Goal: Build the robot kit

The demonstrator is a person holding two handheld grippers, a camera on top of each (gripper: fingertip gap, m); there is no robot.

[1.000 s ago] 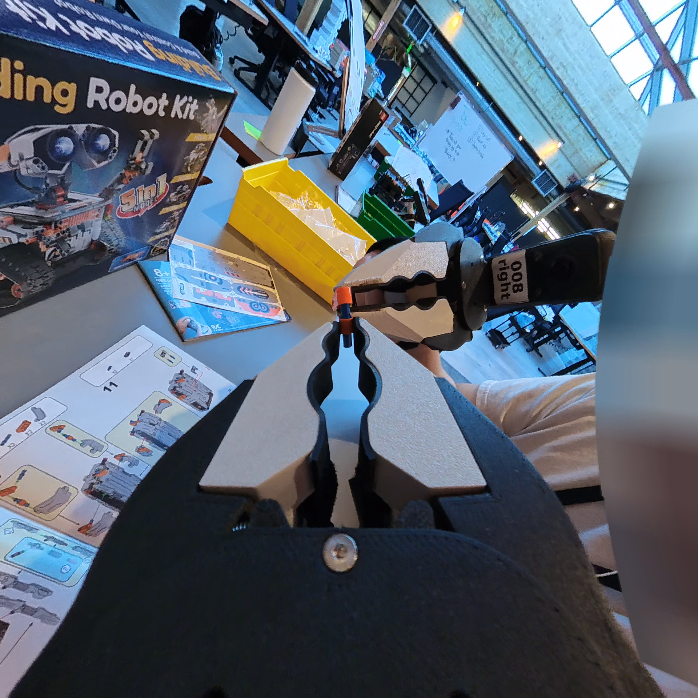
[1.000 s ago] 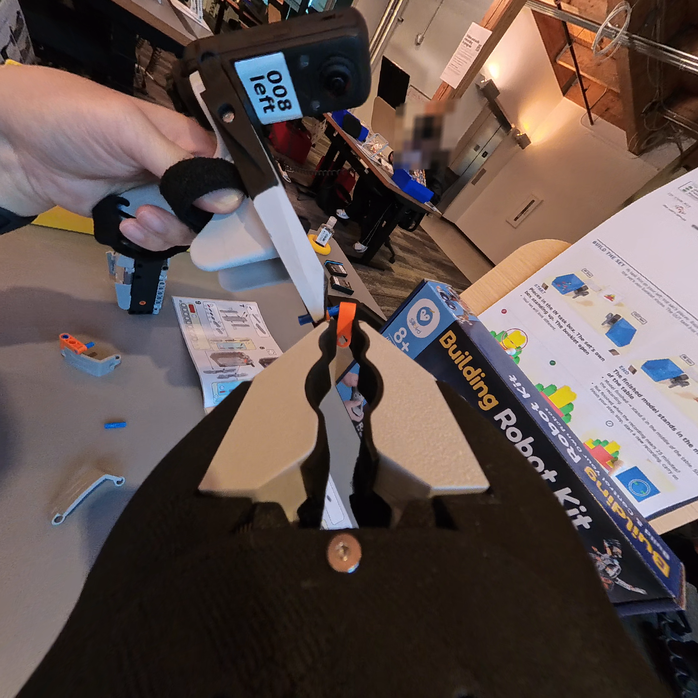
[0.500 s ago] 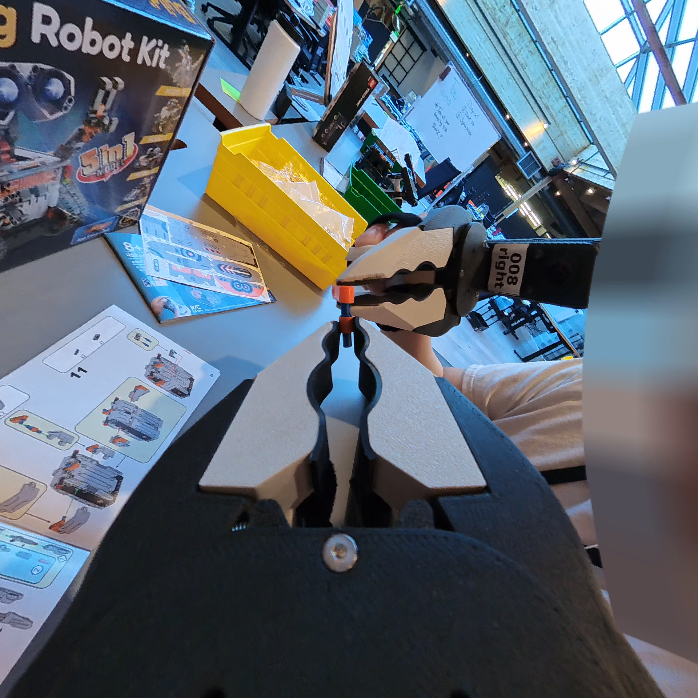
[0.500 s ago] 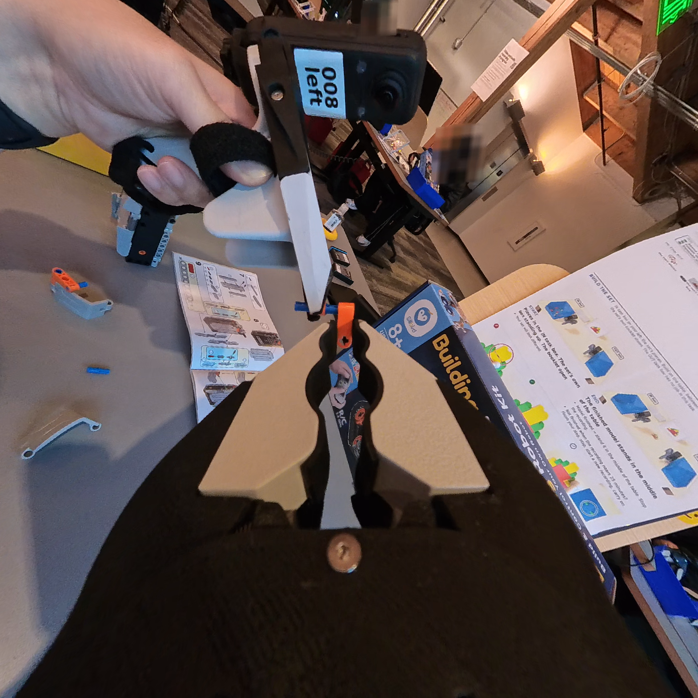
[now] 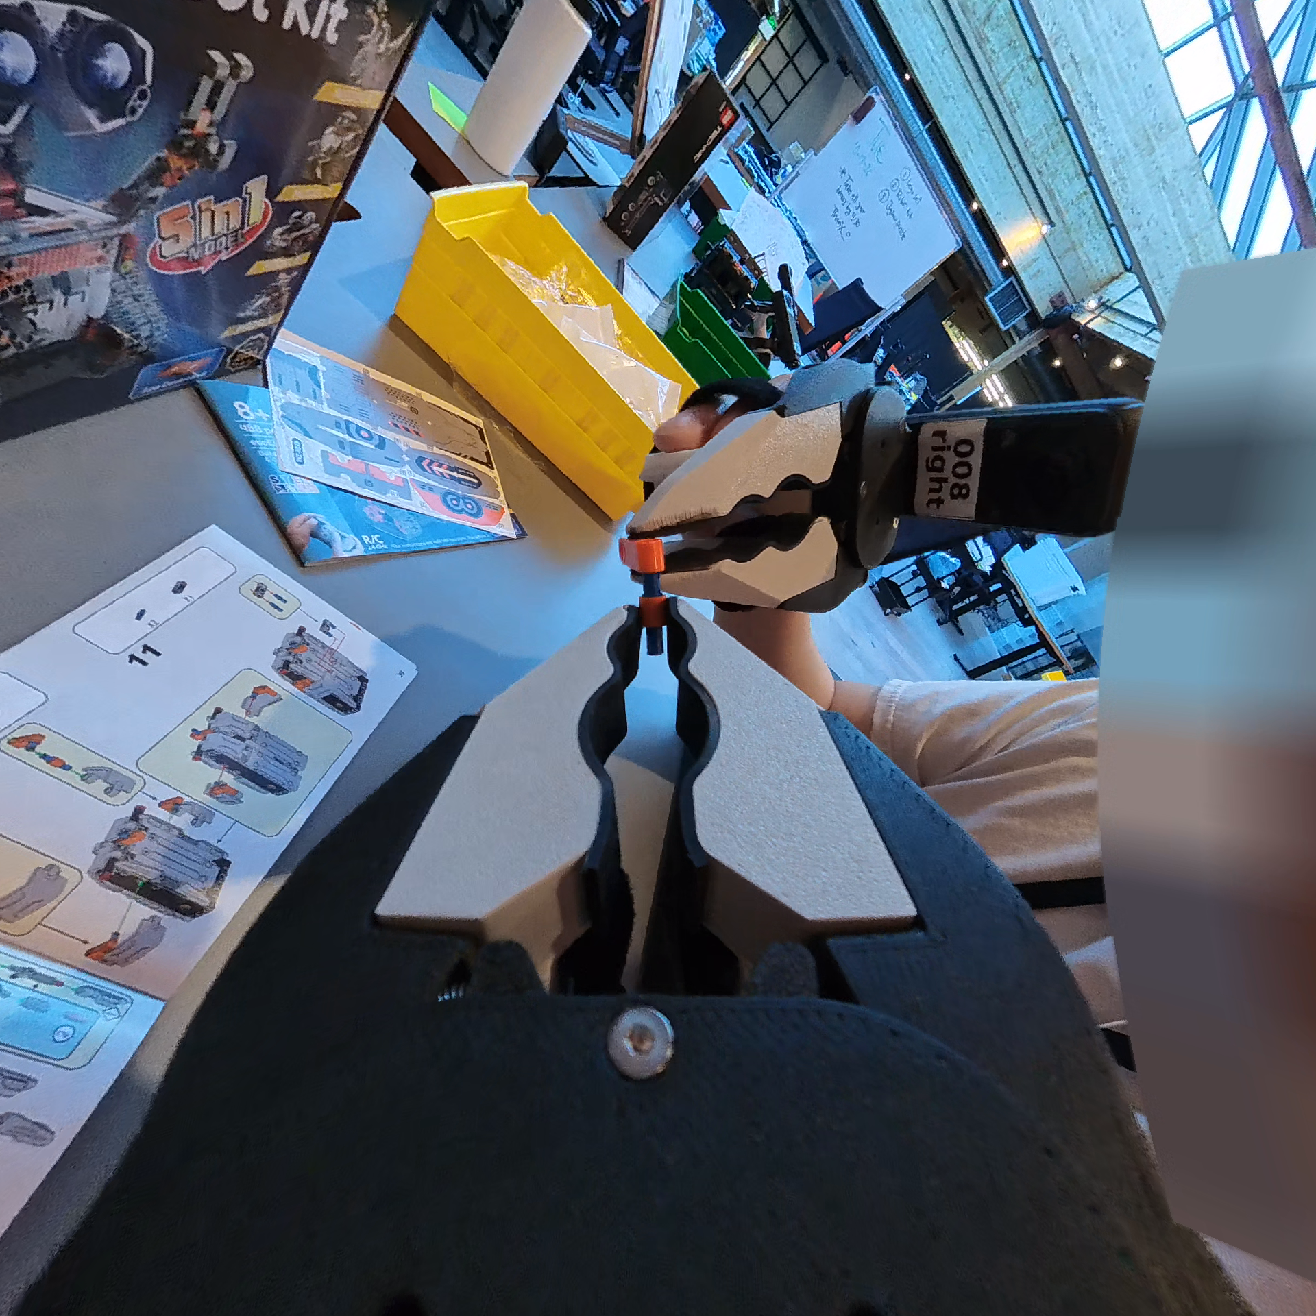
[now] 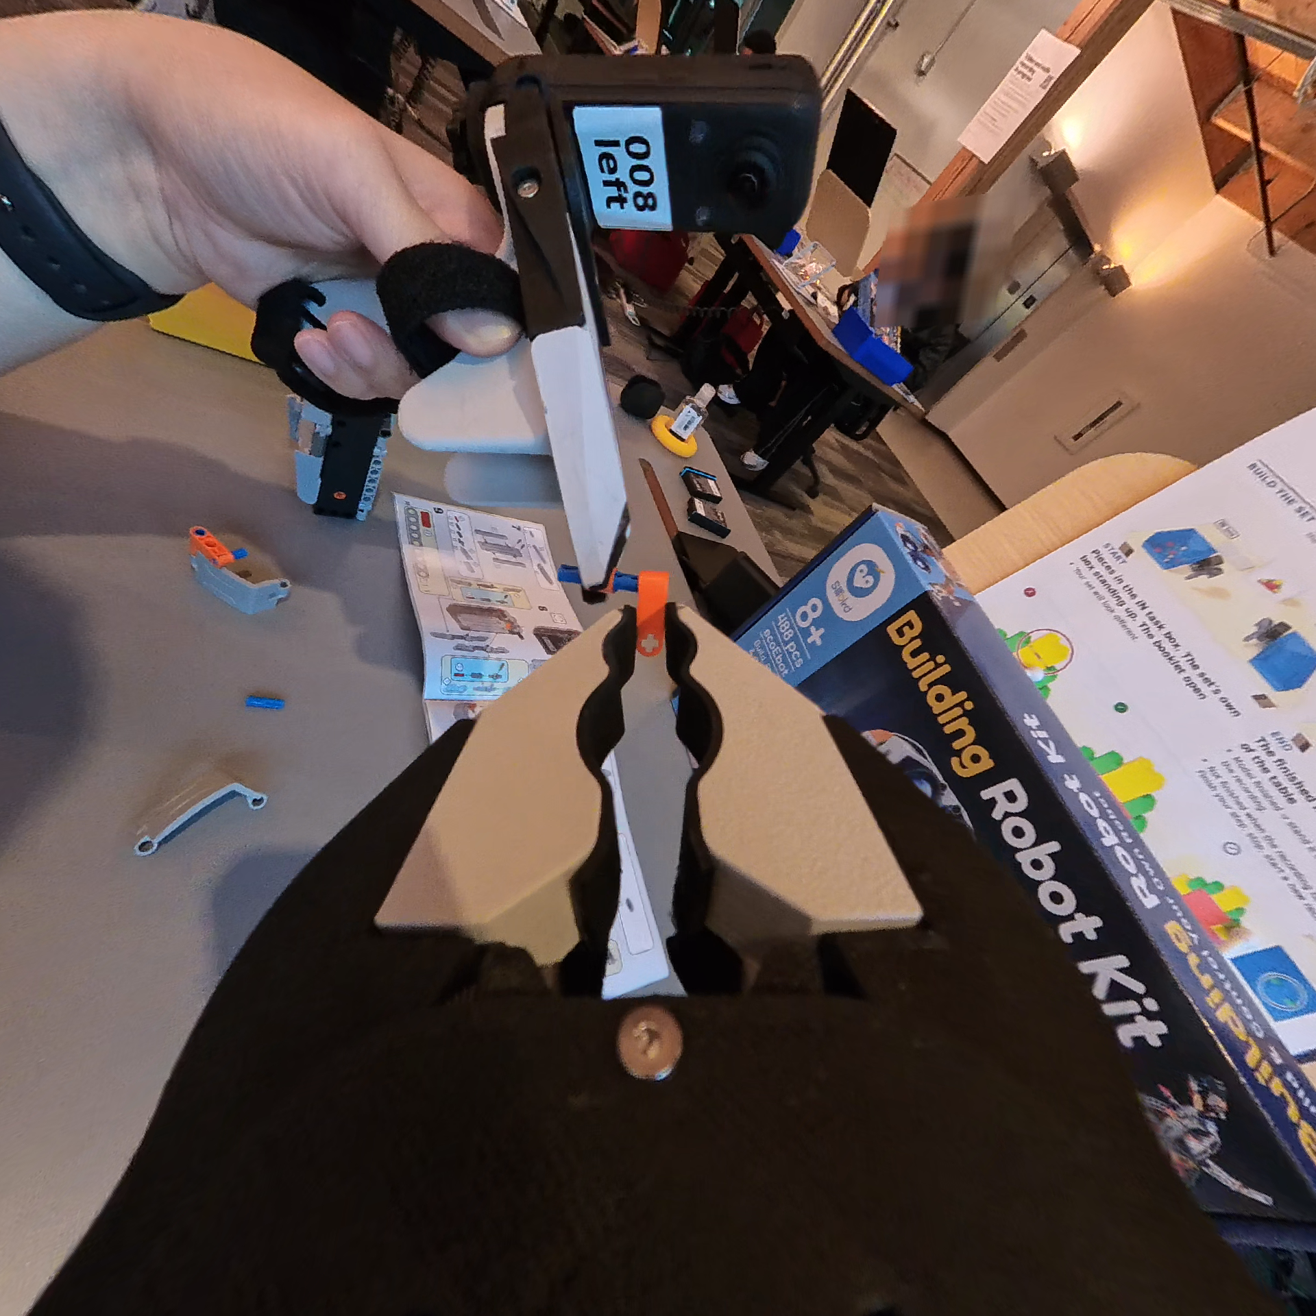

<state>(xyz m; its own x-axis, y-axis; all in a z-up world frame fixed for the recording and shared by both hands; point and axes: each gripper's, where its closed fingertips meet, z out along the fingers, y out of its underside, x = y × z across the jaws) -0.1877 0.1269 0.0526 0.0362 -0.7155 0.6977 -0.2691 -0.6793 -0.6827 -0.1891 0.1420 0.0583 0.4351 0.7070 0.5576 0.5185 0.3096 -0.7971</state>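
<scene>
Left gripper (image 5: pixel 649 618) up close, fingers pinching a blue pin with an orange collar (image 5: pixel 651 621). Touching the pin's far end, an orange connector (image 5: pixel 641 554) is clamped in the right gripper (image 5: pixel 641 545). Both pieces are held above the grey tabletop (image 5: pixel 128 484). Beyond the pin, an open instruction sheet (image 5: pixel 178 748), then a blue booklet (image 5: pixel 370 470), then the yellow bin (image 5: pixel 527 342).

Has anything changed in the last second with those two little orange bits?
Little. The left gripper is still shut on the blue pin with its orange bush, the right gripper still shut on the orange connector. The pieces stay tip to tip, not visibly joined. The left view has swung: the kit box and yellow bin slid up and left.
</scene>
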